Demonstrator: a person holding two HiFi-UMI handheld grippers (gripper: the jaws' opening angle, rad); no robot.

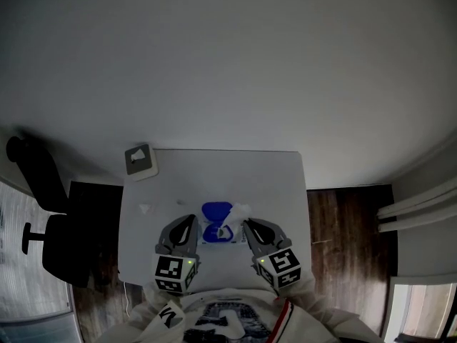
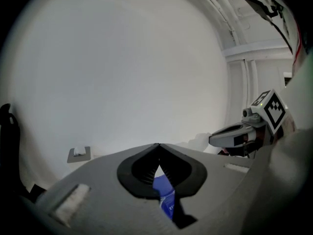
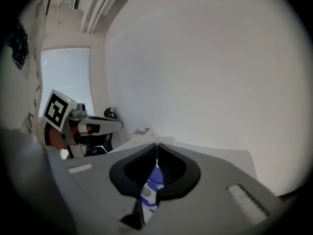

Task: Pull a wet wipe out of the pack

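- Right gripper (image 1: 245, 223), jaws clamped on the white wet wipe (image 1: 241, 209), should draw it up slowly and straight.
- Left gripper (image 1: 192, 220), jaws together, should steady the blue pack (image 1: 216, 225).

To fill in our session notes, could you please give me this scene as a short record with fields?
Surface: white table
Pack: blue wet wipe pack, lid open
Wipe: wet wipe, standing out of the pack
Right: right hand-held gripper, shut on the wet wipe
Left: left hand-held gripper, jaws shut, tip just left of the pack
Far left corner: grey box
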